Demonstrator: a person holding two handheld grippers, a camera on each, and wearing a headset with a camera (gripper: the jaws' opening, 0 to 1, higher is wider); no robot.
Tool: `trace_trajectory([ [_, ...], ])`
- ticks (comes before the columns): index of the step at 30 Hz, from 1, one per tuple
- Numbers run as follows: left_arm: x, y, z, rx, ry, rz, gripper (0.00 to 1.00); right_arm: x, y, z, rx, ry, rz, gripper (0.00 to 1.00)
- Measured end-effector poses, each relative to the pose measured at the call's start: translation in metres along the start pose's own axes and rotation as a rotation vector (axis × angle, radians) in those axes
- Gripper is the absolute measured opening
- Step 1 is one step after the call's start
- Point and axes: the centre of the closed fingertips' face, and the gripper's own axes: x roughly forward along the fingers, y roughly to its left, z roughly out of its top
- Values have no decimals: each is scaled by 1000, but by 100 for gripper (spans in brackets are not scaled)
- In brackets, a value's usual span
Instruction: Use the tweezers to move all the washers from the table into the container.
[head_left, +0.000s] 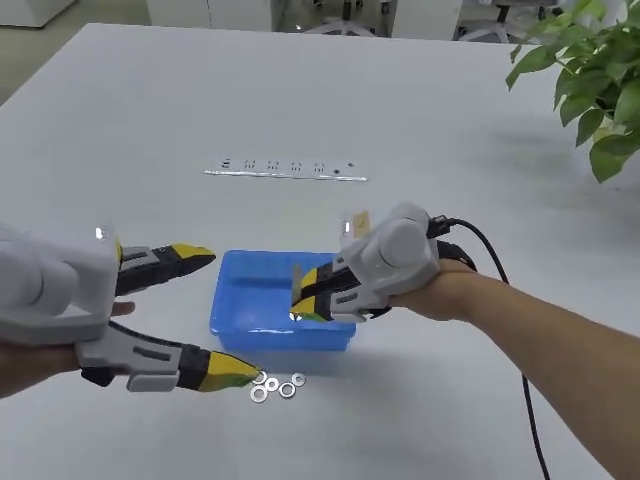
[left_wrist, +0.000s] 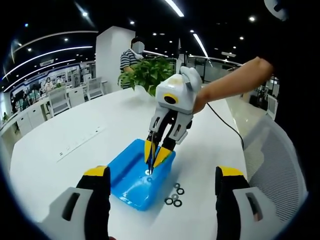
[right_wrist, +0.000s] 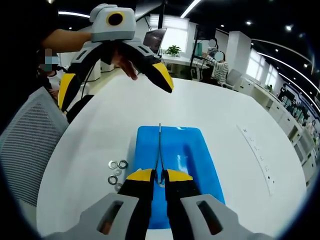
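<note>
A blue container (head_left: 250, 290) sits on the white table. Several metal washers (head_left: 275, 385) lie on the table just in front of it, also seen beside it in the left gripper view (left_wrist: 175, 196) and the right gripper view (right_wrist: 116, 172). My right gripper (head_left: 300, 297) is shut on thin tweezers (right_wrist: 160, 150), whose tips point down into the container (left_wrist: 125, 175). I cannot tell whether the tips hold a washer. My left gripper (head_left: 230, 316) is open with nothing between its jaws, at the container's left side, its lower jaw close to the washers.
A long power strip (head_left: 285, 170) is set flat in the table farther back. A green plant (head_left: 590, 80) stands at the far right corner. A black cable (head_left: 500, 270) trails from the right gripper over the person's forearm. Office chairs stand beyond the table.
</note>
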Motion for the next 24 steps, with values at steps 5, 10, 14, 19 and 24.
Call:
trace_trajectory([
  [5,8,4,4,11,0,-15,89,3,-1,-7,8,7,6,10],
  [10,17,8,7,23,9,-27,78,6,-1,-12,7,15,18,10],
  [14,25,12,11,43,10,-34,61,8,-1,-15,7,19,24,10],
  [19,35,16,16,79,12,-50,46,8,-2,-14,10,14,26,10],
  [24,46,15,20,110,16,-84,37,7,-1,-14,3,14,29,10],
])
